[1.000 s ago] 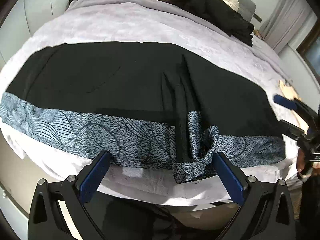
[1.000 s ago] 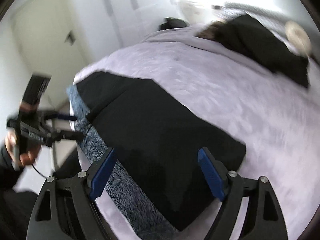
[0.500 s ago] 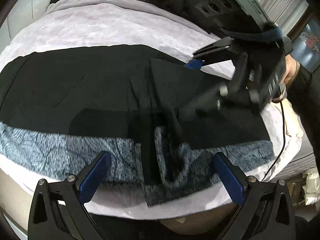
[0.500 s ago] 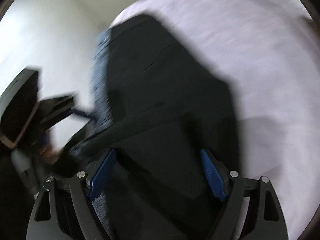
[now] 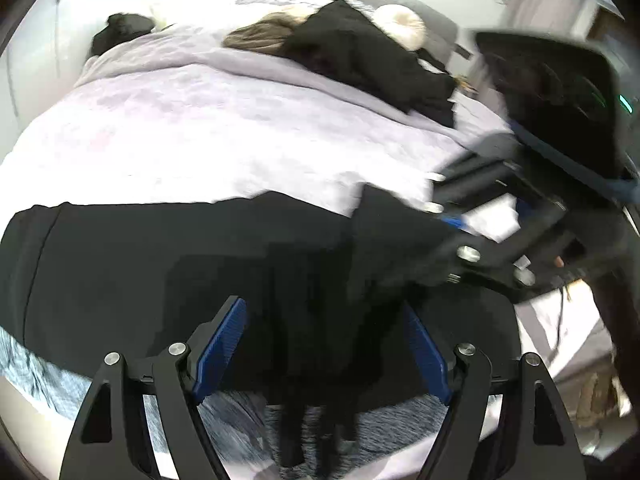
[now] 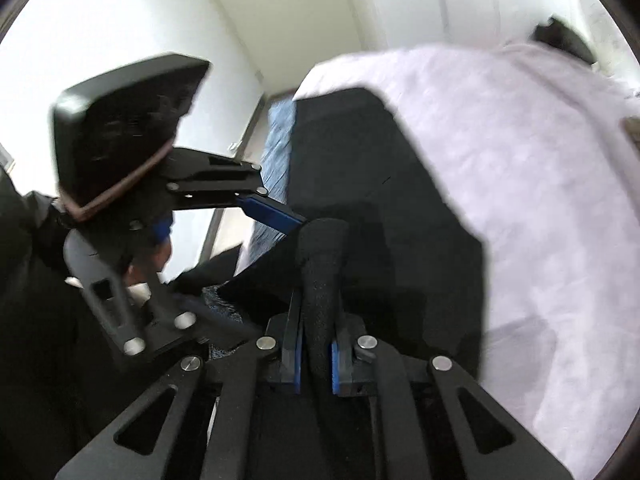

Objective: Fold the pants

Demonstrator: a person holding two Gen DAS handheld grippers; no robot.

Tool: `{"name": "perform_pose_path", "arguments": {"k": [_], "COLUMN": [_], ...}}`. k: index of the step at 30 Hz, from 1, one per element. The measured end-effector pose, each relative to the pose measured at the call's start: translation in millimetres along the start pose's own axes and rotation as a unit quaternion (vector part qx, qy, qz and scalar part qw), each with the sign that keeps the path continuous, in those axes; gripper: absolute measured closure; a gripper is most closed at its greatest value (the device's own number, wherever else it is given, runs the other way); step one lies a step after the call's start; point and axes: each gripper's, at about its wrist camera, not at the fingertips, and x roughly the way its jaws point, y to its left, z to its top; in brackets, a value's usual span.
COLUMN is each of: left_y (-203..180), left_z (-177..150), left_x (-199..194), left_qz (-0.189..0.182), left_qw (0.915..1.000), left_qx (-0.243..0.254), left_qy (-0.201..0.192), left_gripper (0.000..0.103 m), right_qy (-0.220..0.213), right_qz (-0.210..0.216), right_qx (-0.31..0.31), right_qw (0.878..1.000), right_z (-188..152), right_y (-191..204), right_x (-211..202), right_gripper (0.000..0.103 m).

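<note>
Black pants [image 5: 160, 264] with a blue-grey patterned band [image 5: 36, 372] lie across the near edge of the bed. My left gripper [image 5: 324, 344] is open, its blue pads [image 5: 220, 340] spread over bunched black cloth at the pants' middle. My right gripper [image 6: 314, 364] is shut on a raised fold of the black pants [image 6: 322, 264], pinched between its blue pads. In the left wrist view the right gripper [image 5: 452, 220] reaches in from the right onto the pants. In the right wrist view the left gripper [image 6: 276, 216] shows at left, one blue finger over the pants.
A lilac bedspread [image 5: 208, 128] covers the bed. Dark clothes [image 5: 368, 64], a brown garment [image 5: 260, 36] and a round cream cushion [image 5: 400, 28] lie at the far end. White walls and a door [image 6: 280, 12] stand beyond the bed's left side.
My right gripper swung in over the pants and shut on a fold of black cloth. My left gripper moved forward over the pants, so the patterned band sits lower in view.
</note>
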Motion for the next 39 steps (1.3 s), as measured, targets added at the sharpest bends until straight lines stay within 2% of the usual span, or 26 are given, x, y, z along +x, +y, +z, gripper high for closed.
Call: {"name": "perform_pose_path", "arguments": {"k": [2,5,6,8,10,11,12,13,15,16,18,20,22,24,26,28,30,33,34,35,37,38,39], "left_y": [12.3,28.6,34.6,38.7,34.3,29.3,22.2,16.6,-0.5,-7.6,-26.9,-32.6,-41.2,-38.2,-28.4,-24.5,-26.0,-42.5,-44.5,-47.3,-42.6,-37.9,-37.1], "left_z": [8.7,5.6,8.3,-2.3,-8.4,-11.2,-14.3,-16.8,-22.0,-22.2,-27.5,-33.2,-39.1,-50.6,-57.7,-59.9,-55.5,-48.6,-47.8,-49.1,-54.6,-59.0,-58.7], "left_x": [11.5,19.7,20.0,11.7,1.8,-1.3,-4.1,-6.4,-9.6,-7.0,-3.2,4.8,22.7,37.9,36.5,24.8,11.5,-6.7,-7.0,-3.8,14.0,29.0,36.4], "left_qz": [0.011,0.035,0.041,0.041,0.032,0.031,0.032,0.032,0.021,0.014,0.012,0.026,0.061,0.121,0.108,0.106,0.11,0.075,0.066,0.057,0.068,0.094,0.114], "left_qw": [0.9997,0.9979,0.9973,0.9965,0.9968,0.9972,0.9977,0.9981,0.9992,0.9995,0.9998,0.9992,0.9965,0.9893,0.9914,0.9922,0.9925,0.9966,0.9973,0.9977,0.9962,0.9928,0.9902], "left_qx": [-0.019,-0.045,-0.052,-0.066,-0.069,-0.064,-0.056,-0.049,-0.031,-0.025,0.0,0.022,0.039,0.058,0.032,0.028,0.028,0.031,0.033,0.035,0.036,0.038,0.048], "left_qy": [0.013,0.03,0.031,0.03,0.024,0.023,0.021,0.019,0.016,0.016,0.016,0.023,0.042,0.057,0.066,0.06,0.045,0.01,0.006,0.008,0.041,0.065,0.064], "left_gripper": [0.023,0.023,0.023,0.023,0.023,0.023,0.023,0.023,0.023,0.023,0.023,0.023,0.02,0.002,0.0,0.0,0.0,0.0,0.0,0.0,0.0,0.0,0.0], "right_qy": [0.003,0.024,0.028,0.035,0.02,0.012,-0.005,-0.036,-0.075,-0.092,-0.097,-0.097,-0.084,-0.038,-0.025,-0.026,-0.039,-0.114,-0.121,-0.116,-0.068,-0.049,-0.043], "right_qz": [-0.031,-0.037,-0.039,-0.045,-0.051,-0.06,-0.077,-0.095,-0.122,-0.145,-0.203,-0.245,-0.287,-0.321,-0.333,-0.377,-0.373,-0.344,-0.336,-0.329,-0.325,-0.339,-0.355], "right_qx": [0.024,0.067,0.082,0.111,0.131,0.138,0.147,0.158,0.167,0.166,0.161,0.172,0.186,0.2,0.185,0.137,0.154,0.195,0.203,0.211,0.223,0.21,0.192], "right_qw": [0.999,0.997,0.995,0.992,0.99,0.988,0.986,0.982,0.976,0.971,0.961,0.949,0.936,0.925,0.924,0.916,0.914,0.912,0.912,0.913,0.917,0.916,0.914], "right_z": [-5.8,-16.7,-19.7,-25.0,-25.0,-26.1,-28.9,-34.5,-47.3,-57.8,-80.7,-107.6,-134.5,-159.5,-171.7,-172.0,-170.4,-169.4,-170.3,-166.1,-166.0,-164.7,-159.5], "right_y": [-15.9,-38.5,-43.1,-48.4,-47.7,-52.3,-51.6,-45.9,-32.0,-19.1,14.1,41.8,66.7,85.7,106.7,129.7,129.9,130.6,128.6,124.8,113.6,113.9,119.8], "right_x": [7.3,31.0,40.5,53.1,42.7,29.2,15.8,-4.7,-32.9,-46.7,-57.8,-57.5,-46.2,-20.4,0.1,7.5,-9.0,-36.0,-35.3,-20.8,8.0,21.6,29.6], "right_gripper": [0.092,0.093,0.089,0.081,0.072,0.063,0.054,0.05,0.032,0.029,0.029,0.029,0.029,0.029,0.03,0.029,0.029,0.029,0.027,0.023,0.023,0.023,0.02]}}
